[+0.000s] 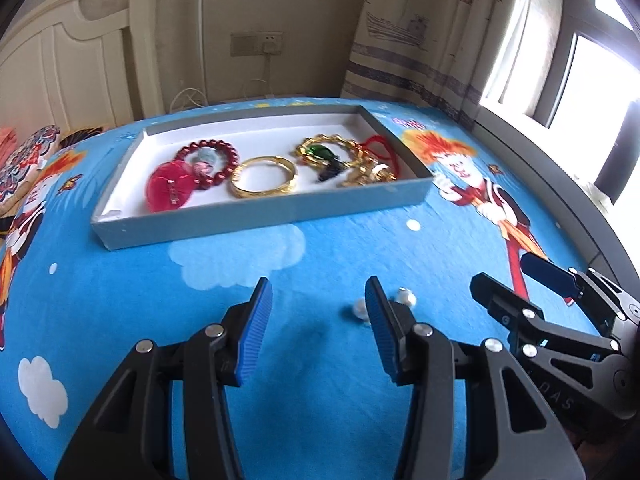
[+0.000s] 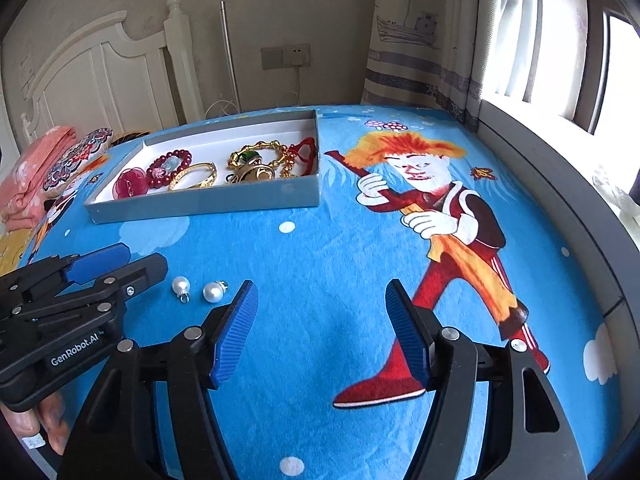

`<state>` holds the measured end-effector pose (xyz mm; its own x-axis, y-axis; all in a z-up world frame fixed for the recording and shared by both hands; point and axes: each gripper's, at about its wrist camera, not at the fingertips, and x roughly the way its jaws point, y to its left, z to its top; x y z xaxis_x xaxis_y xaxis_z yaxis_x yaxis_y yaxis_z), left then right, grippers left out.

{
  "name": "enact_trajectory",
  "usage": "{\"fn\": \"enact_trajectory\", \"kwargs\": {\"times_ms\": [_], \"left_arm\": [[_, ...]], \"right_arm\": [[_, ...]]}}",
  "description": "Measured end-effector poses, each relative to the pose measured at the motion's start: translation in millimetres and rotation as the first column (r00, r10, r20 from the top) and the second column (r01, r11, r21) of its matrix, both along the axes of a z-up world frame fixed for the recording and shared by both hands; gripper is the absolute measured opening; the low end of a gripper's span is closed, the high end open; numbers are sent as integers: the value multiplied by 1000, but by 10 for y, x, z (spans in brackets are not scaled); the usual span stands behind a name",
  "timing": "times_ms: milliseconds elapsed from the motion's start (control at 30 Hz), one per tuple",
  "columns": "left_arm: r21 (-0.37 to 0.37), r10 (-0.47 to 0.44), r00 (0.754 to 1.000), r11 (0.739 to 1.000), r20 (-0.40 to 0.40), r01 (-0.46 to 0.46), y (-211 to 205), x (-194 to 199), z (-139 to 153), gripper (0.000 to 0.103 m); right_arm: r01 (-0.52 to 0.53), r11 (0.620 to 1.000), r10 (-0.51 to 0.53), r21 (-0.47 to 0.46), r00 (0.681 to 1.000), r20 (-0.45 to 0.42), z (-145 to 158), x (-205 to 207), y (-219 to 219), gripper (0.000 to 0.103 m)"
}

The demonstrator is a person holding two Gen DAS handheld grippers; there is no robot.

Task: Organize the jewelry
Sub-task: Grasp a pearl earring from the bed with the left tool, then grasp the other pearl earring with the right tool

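Two hand-held grippers are hovering over a bed covered in a blue cartoon sheet (image 2: 320,264). A shallow grey tray (image 2: 208,200) is sitting farther up the bed, already holding a red bead bracelet (image 2: 170,168), a gold bangle (image 2: 194,176), a red flower piece (image 2: 130,184) and a tangle of gold chain (image 2: 256,164).

Two loose pearl beads (image 2: 200,290) are lying on the sheet, well short of the tray, on its near side. They look like the last pieces left to put away, so the step in hand appears to be collecting them.

The left gripper (image 1: 318,332) is holding its jaws spread and empty; the pearls are sitting just beyond its right finger, outside the gap. The right gripper (image 2: 320,328) is also spread and empty, with the pearls just outside its left finger.

Next, one gripper probably needs to shift sideways until a single pearl sits between the pads, then lower and close gently, since round beads roll easily.
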<state>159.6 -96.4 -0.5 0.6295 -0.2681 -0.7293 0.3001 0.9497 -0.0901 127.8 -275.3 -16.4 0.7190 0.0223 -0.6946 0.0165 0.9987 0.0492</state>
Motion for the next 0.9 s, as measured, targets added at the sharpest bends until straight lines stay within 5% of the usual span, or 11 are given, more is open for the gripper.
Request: {"fn": "enact_trajectory", "kwargs": {"times_ms": [100,267,467,900], "left_arm": [[3,-24,1000,1000,-10,24,-74,-15,-26,46],[18,-48,998,999,-38,49,-173,-3,-120,28],[38,-75,996,996,-47,77,-272,0,-187,16],[53,-40,998,998,-39,42,-41,-46,-189,14]], "right_arm": [[0,1000,0,1,1000,-2,-6,-35,-34,66],[12,1000,-11,10,1000,-2,-27,-50,-98,66],[11,1000,-11,20,1000,0,-14,-50,-133,72],[-47,998,49,49,998,-29,-53,13,126,74]]}}
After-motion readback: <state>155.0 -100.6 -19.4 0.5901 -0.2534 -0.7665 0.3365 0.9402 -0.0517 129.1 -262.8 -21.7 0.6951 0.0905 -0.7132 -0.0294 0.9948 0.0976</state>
